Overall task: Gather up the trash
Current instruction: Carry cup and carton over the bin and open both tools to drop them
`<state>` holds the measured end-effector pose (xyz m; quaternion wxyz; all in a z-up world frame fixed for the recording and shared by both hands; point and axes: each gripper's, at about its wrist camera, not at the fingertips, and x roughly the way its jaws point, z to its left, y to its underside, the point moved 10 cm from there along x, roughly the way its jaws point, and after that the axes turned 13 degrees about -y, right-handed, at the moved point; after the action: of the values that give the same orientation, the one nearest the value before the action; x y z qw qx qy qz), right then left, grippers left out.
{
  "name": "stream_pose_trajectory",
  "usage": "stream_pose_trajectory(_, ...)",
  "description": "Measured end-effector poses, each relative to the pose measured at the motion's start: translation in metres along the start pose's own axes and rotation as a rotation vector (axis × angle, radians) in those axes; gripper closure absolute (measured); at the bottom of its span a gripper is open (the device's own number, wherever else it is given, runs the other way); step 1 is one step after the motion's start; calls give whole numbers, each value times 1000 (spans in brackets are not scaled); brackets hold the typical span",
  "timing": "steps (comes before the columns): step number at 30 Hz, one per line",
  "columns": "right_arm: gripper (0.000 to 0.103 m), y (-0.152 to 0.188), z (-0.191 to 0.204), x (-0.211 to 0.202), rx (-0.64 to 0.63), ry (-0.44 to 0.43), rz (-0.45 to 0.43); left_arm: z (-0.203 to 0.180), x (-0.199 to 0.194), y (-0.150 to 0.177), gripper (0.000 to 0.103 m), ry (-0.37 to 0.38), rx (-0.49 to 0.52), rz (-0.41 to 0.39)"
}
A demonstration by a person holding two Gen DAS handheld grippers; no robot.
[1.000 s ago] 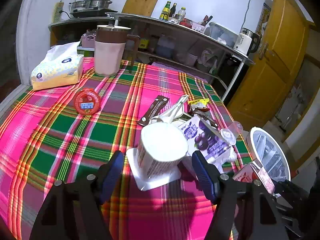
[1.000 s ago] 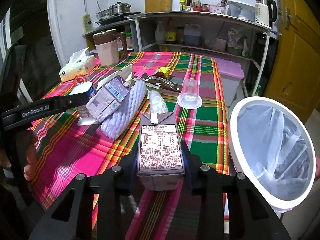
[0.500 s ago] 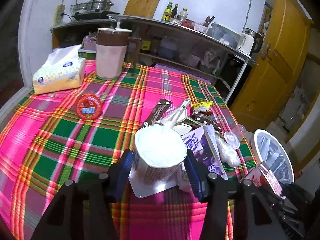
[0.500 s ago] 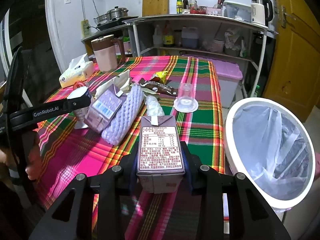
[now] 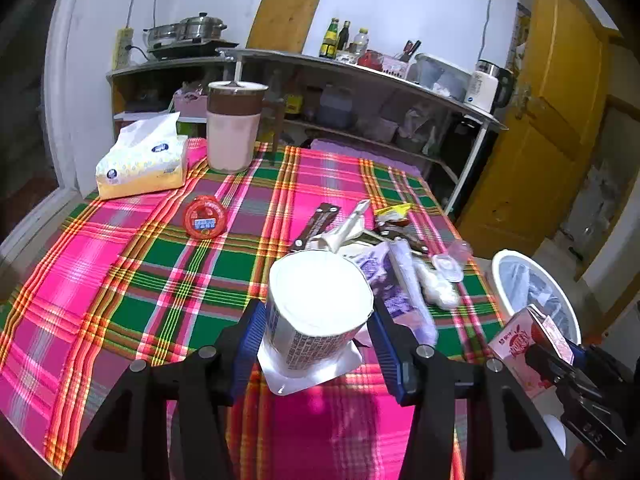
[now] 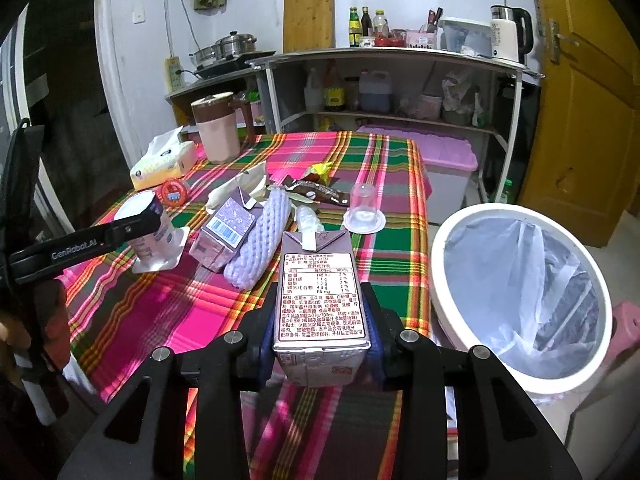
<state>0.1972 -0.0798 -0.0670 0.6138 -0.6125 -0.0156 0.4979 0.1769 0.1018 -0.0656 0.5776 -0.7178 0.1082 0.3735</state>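
My left gripper (image 5: pixel 318 344) is shut on an upside-down white paper cup (image 5: pixel 318 312); both blue pads press its sides, and its peeled lid hangs underneath, just above the plaid tablecloth (image 5: pixel 120 264). In the right wrist view that cup (image 6: pixel 148 232) sits in the left gripper's finger at the left. My right gripper (image 6: pixel 320 332) is shut on a small milk carton (image 6: pixel 320 296), held upright near the table's front edge. The carton (image 5: pixel 520 344) also shows at the lower right of the left wrist view. A white bin (image 6: pixel 500 211) with a plastic liner stands on the floor, right of the table.
A purple carton (image 6: pixel 228 232), foam net sleeve (image 6: pixel 260 240), clear plastic cup (image 6: pixel 363 208), brown wrapper (image 6: pixel 316 190) and yellow wrapper (image 6: pixel 320 170) lie mid-table. A red round tin (image 5: pixel 204 216), tissue pack (image 5: pixel 140 164) and pink jug (image 5: pixel 234 132) stand farther back. Shelves and a yellow door lie beyond.
The left gripper's jaws closed from wide open onto the paper cup, then lifted it slightly and drew back. The right gripper kept its hold on the carton and rose a little.
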Motion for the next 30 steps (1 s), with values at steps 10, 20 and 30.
stream_pose_trajectory(10,65,6,-17,-31,37,36,-36,-41,-35,2,50,88,50,-24)
stream_pose_trajectory(20,65,9,-59,-60,96,115,-68,-107,-45,2,50,201,138,-23)
stream_pose_trajectory(30,65,15,-112,-76,169,198,-80,-192,-33,1,50,340,236,0)
